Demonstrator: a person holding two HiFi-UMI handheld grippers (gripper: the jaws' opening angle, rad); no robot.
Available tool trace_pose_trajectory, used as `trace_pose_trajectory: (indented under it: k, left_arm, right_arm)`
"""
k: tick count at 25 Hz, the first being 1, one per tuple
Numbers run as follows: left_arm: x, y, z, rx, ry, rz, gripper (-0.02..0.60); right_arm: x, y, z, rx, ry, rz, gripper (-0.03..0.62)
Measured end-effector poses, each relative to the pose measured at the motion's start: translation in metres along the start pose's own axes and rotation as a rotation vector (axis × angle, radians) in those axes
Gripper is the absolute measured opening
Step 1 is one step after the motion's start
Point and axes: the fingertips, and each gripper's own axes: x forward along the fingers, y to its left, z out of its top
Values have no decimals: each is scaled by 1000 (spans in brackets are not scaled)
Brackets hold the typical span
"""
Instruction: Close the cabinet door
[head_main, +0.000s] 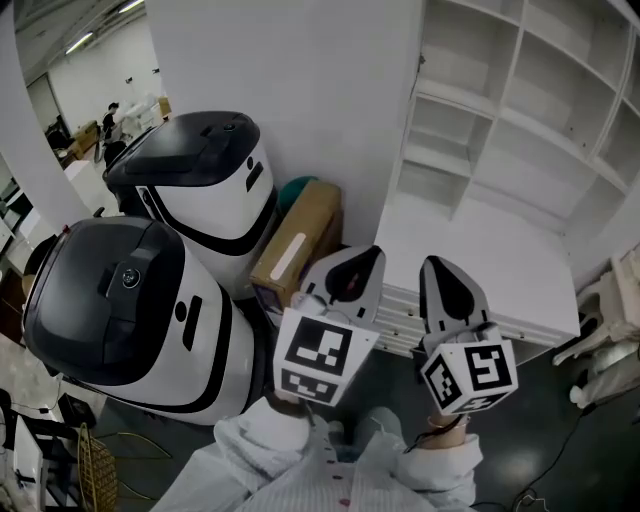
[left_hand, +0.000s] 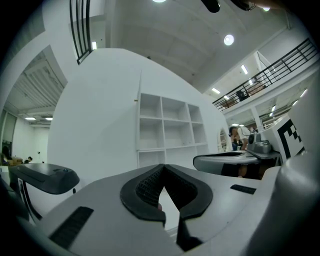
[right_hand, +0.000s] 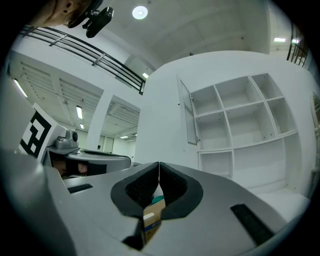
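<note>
The white cabinet (head_main: 520, 110) with open shelves fills the upper right of the head view. Its narrow door (head_main: 413, 90) stands open at the left side, seen almost edge-on. In the right gripper view the door (right_hand: 186, 114) hangs ajar beside the shelves (right_hand: 235, 120). In the left gripper view the shelves (left_hand: 167, 130) lie straight ahead. My left gripper (head_main: 368, 256) and right gripper (head_main: 436, 268) are side by side, short of the cabinet's low front ledge (head_main: 500, 290). Both are shut with nothing held, the left gripper (left_hand: 162, 166) and right gripper (right_hand: 159, 164) tips meeting.
Two large white-and-black machines (head_main: 215, 185) (head_main: 125, 305) stand at the left. A cardboard box (head_main: 297, 243) and a teal object (head_main: 297, 188) are wedged between them and the white wall panel (head_main: 300, 80). A white stand (head_main: 605, 300) and a cable (head_main: 560, 450) lie at the right.
</note>
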Motion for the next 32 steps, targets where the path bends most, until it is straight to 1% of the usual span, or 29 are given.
trace_pose_trajectory:
  k: [4,8,12,17,21,25,28,32]
  left_arm:
    - [17,15,-7,4,10,5,9]
    - [42,32,-14,12,17,26,9]
    - [80,46,-16,13,11,48,9]
    - [140,67,-17,27,15,77,9]
    - [188,88,-14,27,17,123,9]
    - [228,110,-7,22,23,193,9]
    - [249,124,-4,23,27,248,9]
    - [262,141,-7,14,34,317,9]
  right_arm:
    - [22,-6,-6,-3,5,3,14]
    - [49,-19,-15,-12,10,10,14]
    - [82,-46,-21,-9,3,29,13]
    - [127,-90,-22,-7,-18,49,13]
    - [170,-125,-16,-14,-35,82,13]
    - [211,-151,-7,-31,-45,144,14]
    - [235,-168,-2,-30,-57,188,14]
    - [258,-179,-3,-24,-65,239,13]
